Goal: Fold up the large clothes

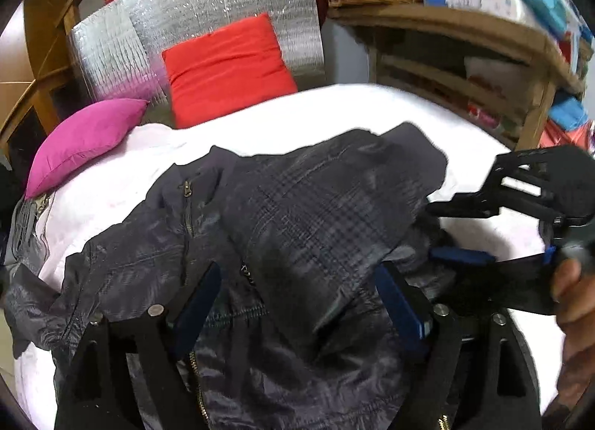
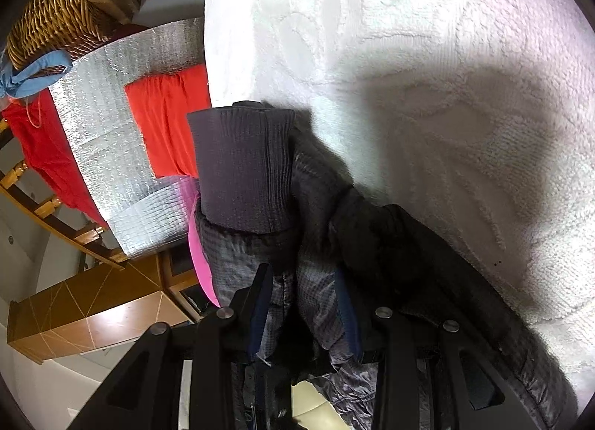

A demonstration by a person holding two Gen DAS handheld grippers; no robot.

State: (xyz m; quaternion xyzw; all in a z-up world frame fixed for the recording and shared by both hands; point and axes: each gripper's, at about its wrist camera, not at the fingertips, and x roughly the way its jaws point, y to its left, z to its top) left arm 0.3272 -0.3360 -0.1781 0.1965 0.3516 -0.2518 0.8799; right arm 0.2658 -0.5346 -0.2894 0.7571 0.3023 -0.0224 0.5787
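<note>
A dark jacket [image 1: 282,229] lies spread over the white bedcover [image 1: 334,110], filling the middle of the left wrist view, with a sleeve or side panel laid across its body from about 1 o'clock toward 6 o'clock. The step in hand looks like the sleeve fold: the left gripper [image 1: 297,303] stands spread wide above that panel, its blue pads clear of the cloth and nothing between them, while the right gripper [image 2: 303,311] pinches the sleeve just below its ribbed cuff [image 2: 241,166], fabric bunched between the pads. The next move, I judge, calls for the right to carry the cuff across the body and lay it flat, and for the left to find a fresh hold on a hem or shoulder edge; slippery shell cloth may slide back if let go too soon. The left view alone shows the jacket's whole lay, its zip [image 1: 187,207] at 9 o'clock, the right gripper entering at 3 o'clock, and the pink pillow [image 1: 85,140] at 10 o'clock. The right view alone shows the cuff standing up toward 12 o'clock and the grip itself.
</note>
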